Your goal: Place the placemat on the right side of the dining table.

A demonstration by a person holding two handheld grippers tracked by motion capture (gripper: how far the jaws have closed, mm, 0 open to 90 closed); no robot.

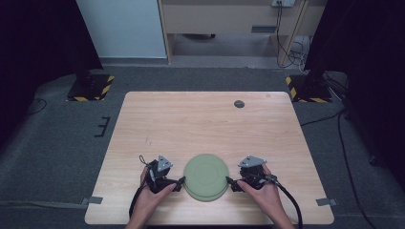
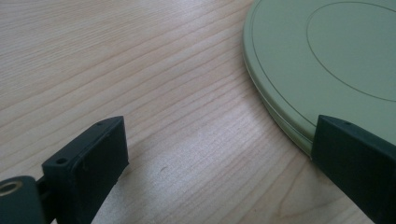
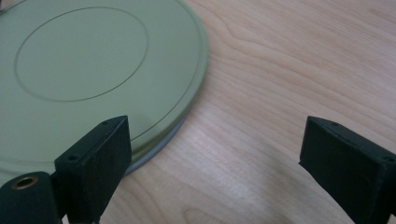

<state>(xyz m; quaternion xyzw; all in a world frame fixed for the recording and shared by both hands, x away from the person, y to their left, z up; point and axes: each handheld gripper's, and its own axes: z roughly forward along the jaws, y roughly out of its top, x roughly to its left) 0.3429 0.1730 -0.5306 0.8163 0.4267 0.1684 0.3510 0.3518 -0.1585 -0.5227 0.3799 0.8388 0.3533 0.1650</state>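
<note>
A round pale green plate (image 1: pixel 206 175) lies upside down on the wooden table (image 1: pixel 200 124), near its front edge. It looks like two stacked plates, since a second rim shows under the top one (image 2: pixel 285 123). My left gripper (image 1: pixel 180 182) rests at the plate's left edge, open, one jaw over the rim. In the left gripper view the gripper (image 2: pixel 219 163) has bare wood between its jaws. My right gripper (image 1: pixel 230 183) sits at the plate's right edge, open too. In the right gripper view the gripper (image 3: pixel 212 163) has one jaw over the plate (image 3: pixel 84 79).
A small dark round cap (image 1: pixel 239 104) is set in the table near its far edge. Grey carpet surrounds the table, with black stand bases (image 1: pixel 90 86) at the far corners and cables (image 1: pixel 344 143) on the floor to the right.
</note>
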